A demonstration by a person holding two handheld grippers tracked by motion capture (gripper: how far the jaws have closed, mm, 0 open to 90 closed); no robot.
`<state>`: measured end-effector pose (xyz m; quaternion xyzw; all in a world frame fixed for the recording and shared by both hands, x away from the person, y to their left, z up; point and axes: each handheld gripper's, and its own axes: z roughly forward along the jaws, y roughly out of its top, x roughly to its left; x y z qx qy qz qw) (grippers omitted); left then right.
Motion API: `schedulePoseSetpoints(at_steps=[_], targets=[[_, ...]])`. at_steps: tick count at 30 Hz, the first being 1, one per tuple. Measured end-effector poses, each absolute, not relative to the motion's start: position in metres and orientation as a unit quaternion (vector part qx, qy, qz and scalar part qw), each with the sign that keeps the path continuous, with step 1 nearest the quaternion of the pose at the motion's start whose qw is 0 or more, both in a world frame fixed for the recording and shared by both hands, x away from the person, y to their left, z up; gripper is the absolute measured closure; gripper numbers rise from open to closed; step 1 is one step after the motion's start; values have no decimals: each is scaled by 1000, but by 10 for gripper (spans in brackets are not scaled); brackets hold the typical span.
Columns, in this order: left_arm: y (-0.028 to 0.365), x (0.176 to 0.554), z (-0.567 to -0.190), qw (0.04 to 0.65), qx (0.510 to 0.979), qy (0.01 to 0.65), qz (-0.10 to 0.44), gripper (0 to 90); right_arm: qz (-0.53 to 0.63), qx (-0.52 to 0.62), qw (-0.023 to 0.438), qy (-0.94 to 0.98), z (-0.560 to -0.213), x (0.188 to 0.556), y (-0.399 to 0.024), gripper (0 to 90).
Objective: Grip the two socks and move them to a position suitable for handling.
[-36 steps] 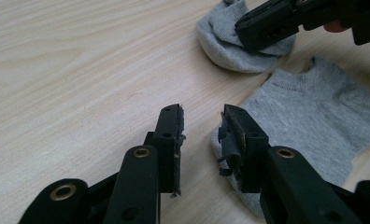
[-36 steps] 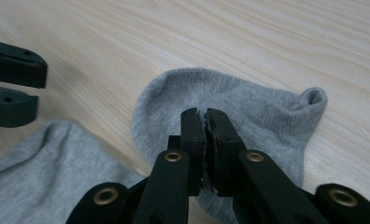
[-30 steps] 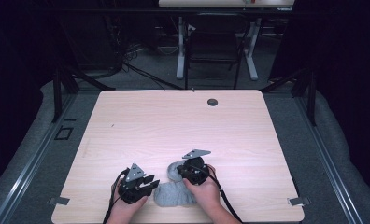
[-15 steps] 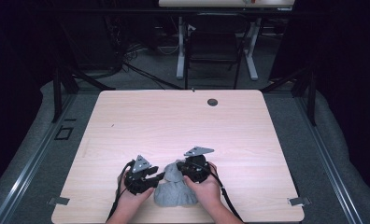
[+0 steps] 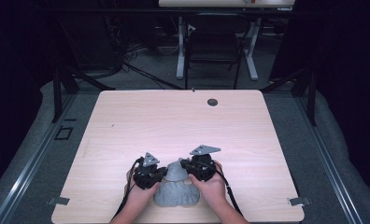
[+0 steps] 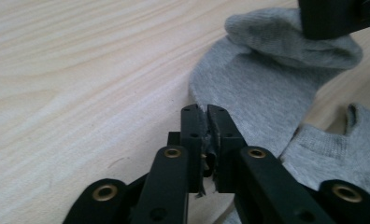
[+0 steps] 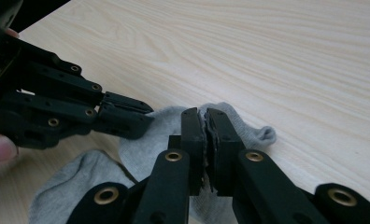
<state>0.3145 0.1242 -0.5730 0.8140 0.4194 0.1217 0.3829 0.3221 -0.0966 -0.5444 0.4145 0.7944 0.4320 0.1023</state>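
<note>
A grey sock point(image 5: 175, 171) lies near the table's front edge, between my two grippers. My left gripper point(image 5: 163, 172) is shut on the sock's point(image 6: 262, 88) edge, with the cloth pinched at the left gripper's point(image 6: 205, 111) tips. My right gripper point(image 5: 186, 164) is shut on another part of the same sock point(image 7: 241, 128), the fabric caught between the right gripper's point(image 7: 205, 113) tips. The right gripper point(image 6: 342, 16) presses on the sock's raised fold. The left gripper point(image 7: 122, 114) reaches in from the side. A second grey sock point(image 6: 342, 149) point(image 7: 71, 184) lies flat beneath, closer to the person.
The light wooden table point(image 5: 174, 121) stretches bare ahead of the hands, with a small dark round hole point(image 5: 212, 101) near its far edge. A chair point(image 5: 213, 44) and white table legs stand on the floor beyond it.
The left gripper moved right to the sock and shut on its edge. The sock is now bunched up into a peak between the two grippers.
</note>
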Motion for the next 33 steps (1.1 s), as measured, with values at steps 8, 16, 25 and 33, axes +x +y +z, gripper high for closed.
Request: schedulePoseSetpoints(at_steps=[8, 16, 25, 33], targets=[[138, 317, -567, 385, 806, 430, 136, 878, 422, 425, 114, 793, -546, 320, -118, 857], [145, 318, -571, 374, 807, 435, 140, 878, 374, 451, 107, 803, -564, 318, -132, 849], [152, 316, -574, 379, 804, 439, 135, 864, 382, 455, 117, 796, -561, 316, -141, 824], [151, 313, -565, 408, 799, 418, 145, 795, 399, 385, 134, 821, -551, 320, -118, 792]])
